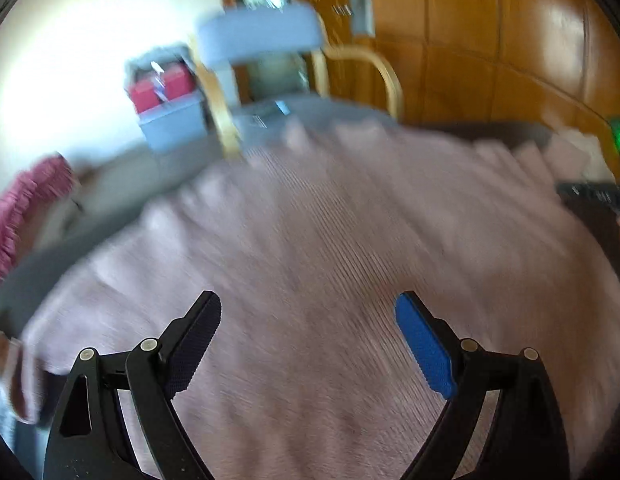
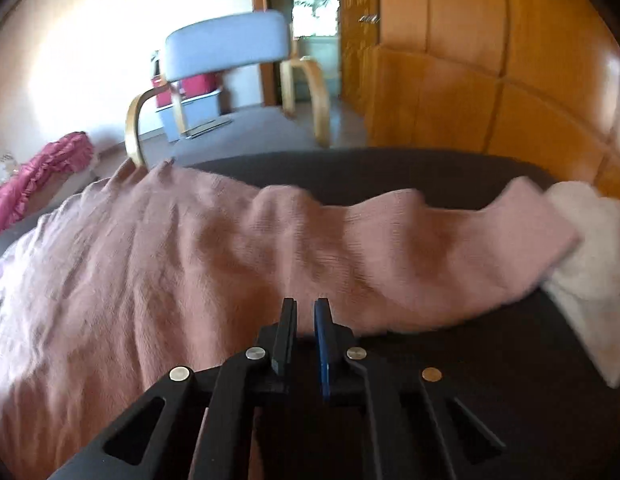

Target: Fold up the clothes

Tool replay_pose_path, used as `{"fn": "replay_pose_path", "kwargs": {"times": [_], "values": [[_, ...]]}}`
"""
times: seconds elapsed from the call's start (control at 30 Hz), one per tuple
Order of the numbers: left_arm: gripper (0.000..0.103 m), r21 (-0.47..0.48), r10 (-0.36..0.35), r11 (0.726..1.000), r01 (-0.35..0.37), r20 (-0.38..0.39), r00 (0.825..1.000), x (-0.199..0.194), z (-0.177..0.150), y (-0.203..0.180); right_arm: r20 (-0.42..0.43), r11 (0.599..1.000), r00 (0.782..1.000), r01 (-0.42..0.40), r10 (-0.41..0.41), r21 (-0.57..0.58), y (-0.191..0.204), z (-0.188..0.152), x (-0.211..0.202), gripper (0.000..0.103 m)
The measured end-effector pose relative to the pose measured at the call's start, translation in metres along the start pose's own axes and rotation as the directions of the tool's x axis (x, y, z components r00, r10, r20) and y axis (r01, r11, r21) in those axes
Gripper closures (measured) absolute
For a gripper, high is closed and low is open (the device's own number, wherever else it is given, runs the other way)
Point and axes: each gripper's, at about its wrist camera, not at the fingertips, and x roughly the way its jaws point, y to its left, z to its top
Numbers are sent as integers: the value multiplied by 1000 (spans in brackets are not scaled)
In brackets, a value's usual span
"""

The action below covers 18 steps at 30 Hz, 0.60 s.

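A: So, what's nearest to you?

B: My left gripper hangs over a pink knit garment, its jaws spread wide with nothing between them. My right gripper has its jaws pressed almost together at the garment's near edge; whether cloth is pinched there, I cannot tell.

A: And the garment itself?

B: It lies spread over a dark surface, beside a white cloth. Beyond stand a blue-cushioned wooden chair and a wooden wardrobe.
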Motion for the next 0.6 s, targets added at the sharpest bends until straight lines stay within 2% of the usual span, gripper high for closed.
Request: {"fn": "replay_pose_path", "kwargs": {"times": [0.07,0.13,0.23,0.33,0.47,0.6], "values": [[11,61,9,998,-6,-47,999,8,-14,-5,-60,999,998,-31,29,-32,5,4,19,95],[11,113,29,993,-25,-36,999,3,-28,-3,-110,996,994,13,-23,-93,11,2,35,95],[11,128,39,991,-34,-39,998,-9,-44,10,-90,993,994,55,-64,-102,7,1,41,98],[11,122,49,992,-44,-44,998,-19,-58,29,-74,999,997,25,-27,-23,-6,0,43,98],[10,157,90,984,-84,-31,996,-32,-69,43,-59,1000,998,5,-5,-1,-9,-2,43,98],[10,187,21,982,-33,68,997,-60,-63,12,-48,1000,999,0,1,3,-15,-5,44,97]]}}
